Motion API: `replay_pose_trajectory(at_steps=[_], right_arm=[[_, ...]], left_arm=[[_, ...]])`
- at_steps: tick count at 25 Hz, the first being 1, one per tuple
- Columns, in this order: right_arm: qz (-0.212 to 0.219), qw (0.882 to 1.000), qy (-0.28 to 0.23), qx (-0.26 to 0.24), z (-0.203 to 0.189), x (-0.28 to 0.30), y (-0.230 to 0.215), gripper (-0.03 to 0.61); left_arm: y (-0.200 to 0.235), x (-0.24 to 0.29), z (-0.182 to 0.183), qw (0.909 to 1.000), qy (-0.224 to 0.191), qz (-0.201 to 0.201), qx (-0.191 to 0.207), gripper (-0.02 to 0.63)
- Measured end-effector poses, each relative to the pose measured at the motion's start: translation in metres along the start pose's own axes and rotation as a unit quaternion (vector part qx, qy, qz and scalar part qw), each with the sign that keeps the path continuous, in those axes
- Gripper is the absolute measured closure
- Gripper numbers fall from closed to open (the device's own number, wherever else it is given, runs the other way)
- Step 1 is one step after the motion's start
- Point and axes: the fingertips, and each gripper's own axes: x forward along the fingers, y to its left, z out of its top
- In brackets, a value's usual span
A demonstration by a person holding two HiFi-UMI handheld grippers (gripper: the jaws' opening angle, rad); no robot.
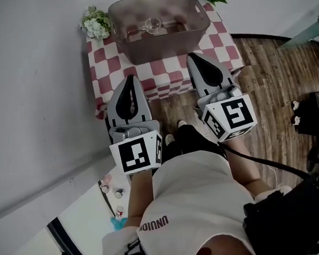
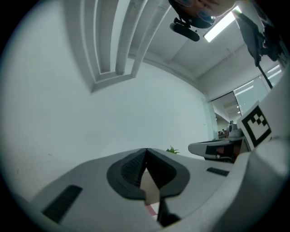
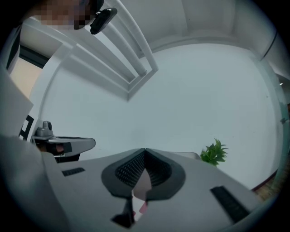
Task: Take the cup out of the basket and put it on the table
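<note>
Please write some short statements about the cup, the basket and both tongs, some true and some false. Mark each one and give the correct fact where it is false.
1. The cup is inside the basket. True.
2. The left tongs hold the cup. False: they are shut on nothing, apart from the basket.
3. The tablecloth has red and white checks. True.
4. The white flowers stand to the right of the basket in the head view. False: they stand at its left.
5. The right tongs are wide open. False: their jaws are together and empty.
</note>
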Motion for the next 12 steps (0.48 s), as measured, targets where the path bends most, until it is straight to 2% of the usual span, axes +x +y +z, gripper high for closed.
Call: replay_pose_trajectory(at_steps=[6, 12], right_arm=[[-0.008, 1.000, -0.005, 0.005, 0.000, 0.021, -0.012, 0.561], [0.003, 1.000, -0.015, 0.007, 0.004, 0.056, -0.030, 0.561]], left_arm=[[0.009, 0.021, -0.001, 1.0000, -0.007, -0.002, -0.006, 0.601], [0.017, 0.058, -0.001, 1.0000, -0.008, 0.001, 0.005, 0.601]])
